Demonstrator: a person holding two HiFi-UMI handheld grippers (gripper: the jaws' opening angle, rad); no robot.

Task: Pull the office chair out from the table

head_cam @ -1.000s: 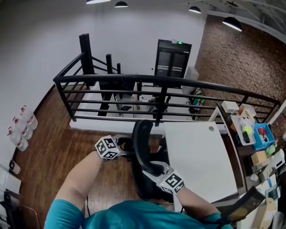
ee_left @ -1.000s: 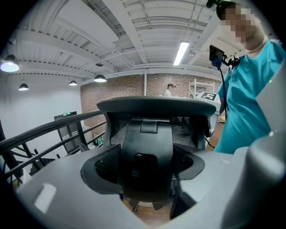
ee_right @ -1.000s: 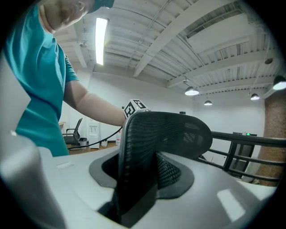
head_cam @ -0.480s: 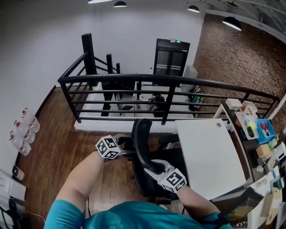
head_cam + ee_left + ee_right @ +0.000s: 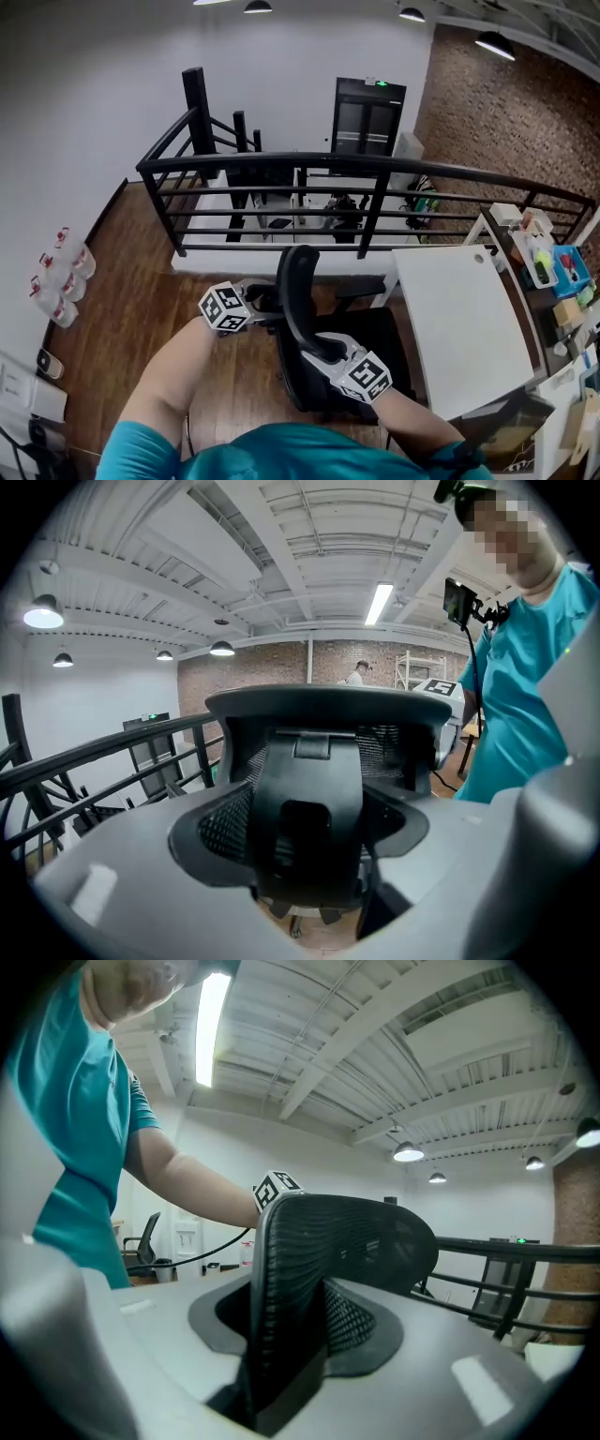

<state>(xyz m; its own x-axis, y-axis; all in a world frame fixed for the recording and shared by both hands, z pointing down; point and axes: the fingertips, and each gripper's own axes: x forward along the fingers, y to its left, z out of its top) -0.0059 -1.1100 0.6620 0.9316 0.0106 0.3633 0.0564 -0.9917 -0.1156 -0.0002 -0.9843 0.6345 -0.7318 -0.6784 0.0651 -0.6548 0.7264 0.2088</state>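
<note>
Since the earlier frames the office chair (image 5: 298, 292) has come away from the white counter (image 5: 464, 319), whose near edge lay over the seat a second ago and now stands beside it to the right with a strip of wooden floor (image 5: 122, 272) showing between them at the far end; the black railing (image 5: 375, 169) has also slid further off in the head view. Both grippers are on the chair's tall black backrest (image 5: 291, 1279), which stands upright between them; the left gripper (image 5: 264, 306) comes in from the left and, in its own view, is clamped on the solid black spine at the rear of the backrest, mesh showing on either side; the right gripper (image 5: 328, 349) comes in from the lower right and is clamped on the mesh edge of the backrest, its jaws having just been closing a little with that edge between them. Bare forearms in teal sleeves (image 5: 281, 450) lead back from both grippers to the bottom of the head view; the chair's seat lies just left of the counter, not under it.
</note>
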